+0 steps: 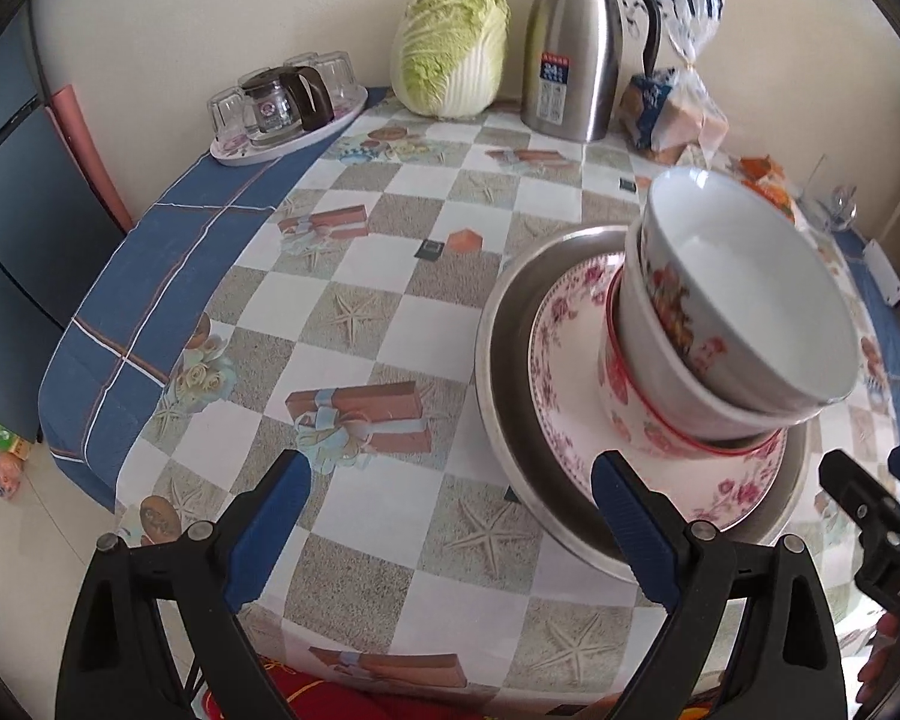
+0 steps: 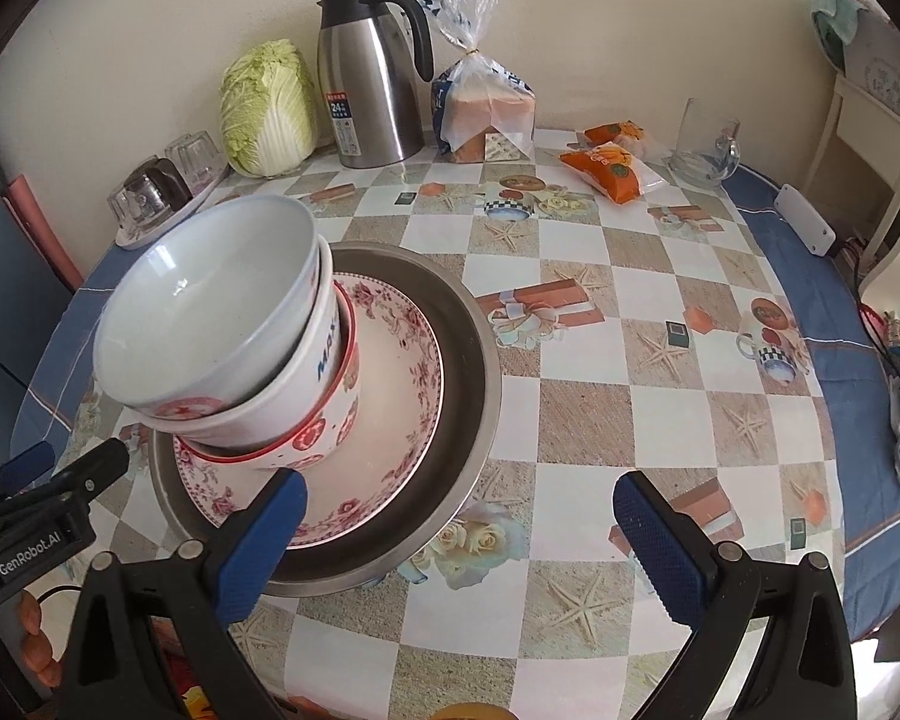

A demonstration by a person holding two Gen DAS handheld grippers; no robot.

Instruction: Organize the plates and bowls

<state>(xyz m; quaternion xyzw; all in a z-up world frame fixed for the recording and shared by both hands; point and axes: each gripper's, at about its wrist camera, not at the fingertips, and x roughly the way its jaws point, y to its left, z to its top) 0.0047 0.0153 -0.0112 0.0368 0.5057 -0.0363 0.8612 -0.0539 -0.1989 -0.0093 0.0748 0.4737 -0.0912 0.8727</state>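
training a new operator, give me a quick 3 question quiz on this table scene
1. True or false: both sets of jaws are open and hold nothing.
2. What lies directly under the floral plate? A) metal pan B) cabbage C) glass mug
3. How many bowls are stacked on that plate?

Key:
1. True; the left gripper and right gripper are both empty.
2. A, the metal pan.
3. Three: top white bowl, a lettered middle bowl, a red-patterned bottom bowl.

We are looking at a home dining corner: a patterned tablecloth is covering the table, carrying a cabbage, thermos jug, bagged bread and stacked bowls.
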